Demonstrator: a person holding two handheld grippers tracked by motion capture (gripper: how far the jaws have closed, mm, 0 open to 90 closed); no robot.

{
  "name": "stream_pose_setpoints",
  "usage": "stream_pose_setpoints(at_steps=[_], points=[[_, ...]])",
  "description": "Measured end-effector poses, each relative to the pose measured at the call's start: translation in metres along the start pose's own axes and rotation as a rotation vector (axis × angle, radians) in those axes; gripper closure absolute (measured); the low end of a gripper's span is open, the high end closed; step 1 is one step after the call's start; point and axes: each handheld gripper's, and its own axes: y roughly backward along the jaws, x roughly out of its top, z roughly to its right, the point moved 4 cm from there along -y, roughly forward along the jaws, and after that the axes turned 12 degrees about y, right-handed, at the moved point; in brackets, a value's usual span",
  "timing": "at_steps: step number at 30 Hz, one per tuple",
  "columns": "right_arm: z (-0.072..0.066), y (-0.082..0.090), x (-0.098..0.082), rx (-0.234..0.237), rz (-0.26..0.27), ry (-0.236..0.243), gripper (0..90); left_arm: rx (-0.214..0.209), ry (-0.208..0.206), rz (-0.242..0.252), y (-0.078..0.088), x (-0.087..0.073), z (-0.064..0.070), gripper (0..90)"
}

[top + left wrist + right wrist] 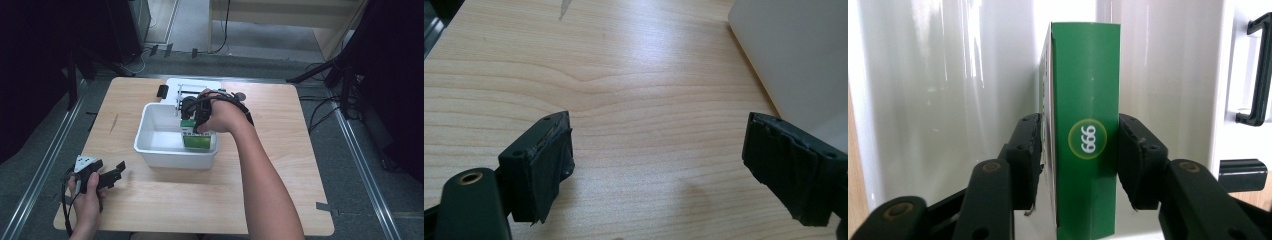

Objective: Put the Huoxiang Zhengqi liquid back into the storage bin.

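A green box (1088,135) with a round "999" mark stands upright inside the white bin (923,100). My right gripper (1080,150) has its two black pads against the box's narrow sides, shut on it. From the high view, the right gripper (195,129) reaches down into the white bin (150,112) from behind, over the green box (196,141) at the bin's right end. My left gripper (112,175) lies low on the table near the front left corner, jaws wide open. In its own view the left gripper (656,165) has bare wood between its pads.
A white tray or rack (192,85) with a black handle (1258,75) lies just behind the bin. A small black item (162,91) sits at the table's back edge. The bin wall (794,55) stands just right of the left gripper. Wooden tabletop (200,195) spreads in front.
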Motion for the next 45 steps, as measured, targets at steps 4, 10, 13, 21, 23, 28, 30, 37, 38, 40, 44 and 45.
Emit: stream_pose_setpoints(at_steps=[4,10,13,21,23,28,30,37,38,40,44,45], points=[[0.001,0.003,-0.001,-0.01,0.016,-0.008,50.5,0.001,0.0,0.001,0.0,0.0,0.0,13.7],[-0.003,0.016,0.002,0.003,0.065,-0.044,42.4,0.001,-0.003,-0.001,0.0,0.0,0.0,13.7],[-0.002,0.02,0.002,-0.01,0.07,-0.053,41.7,0.002,-0.004,0.0,0.0,0.0,0.0,13.7],[-0.002,0.046,-0.011,-0.079,0.1,-0.138,38.6,0.003,-0.004,0.0,0.0,0.0,0.0,13.7],[-0.002,0.051,-0.016,-0.095,0.119,-0.174,37.9,0.003,-0.005,0.0,0.0,0.0,0.0,13.7],[-0.003,0.061,-0.033,-0.135,0.17,-0.26,37.7,0.004,-0.005,0.001,0.0,0.0,0.0,13.8],[-0.003,0.063,-0.037,-0.138,0.176,-0.274,37.7,0.004,-0.006,0.001,0.0,0.0,0.0,13.7],[-0.006,0.069,-0.075,-0.197,0.249,-0.396,36.6,0.005,-0.006,0.0,0.0,0.0,0.0,13.7],[-0.006,0.069,-0.075,-0.197,0.249,-0.396,36.6,0.005,-0.006,0.0,0.0,0.0,0.0,13.7],[-0.008,0.072,-0.092,-0.229,0.278,-0.49,36.0,0.004,-0.005,0.0,0.0,0.0,0.0,13.8],[-0.012,0.072,-0.105,-0.245,0.315,-0.549,35.6,0.004,-0.003,0.001,0.0,0.0,0.001,13.8],[-0.014,0.071,-0.109,-0.248,0.329,-0.57,35.1,0.004,-0.003,0.001,0.0,0.0,0.001,13.8]])
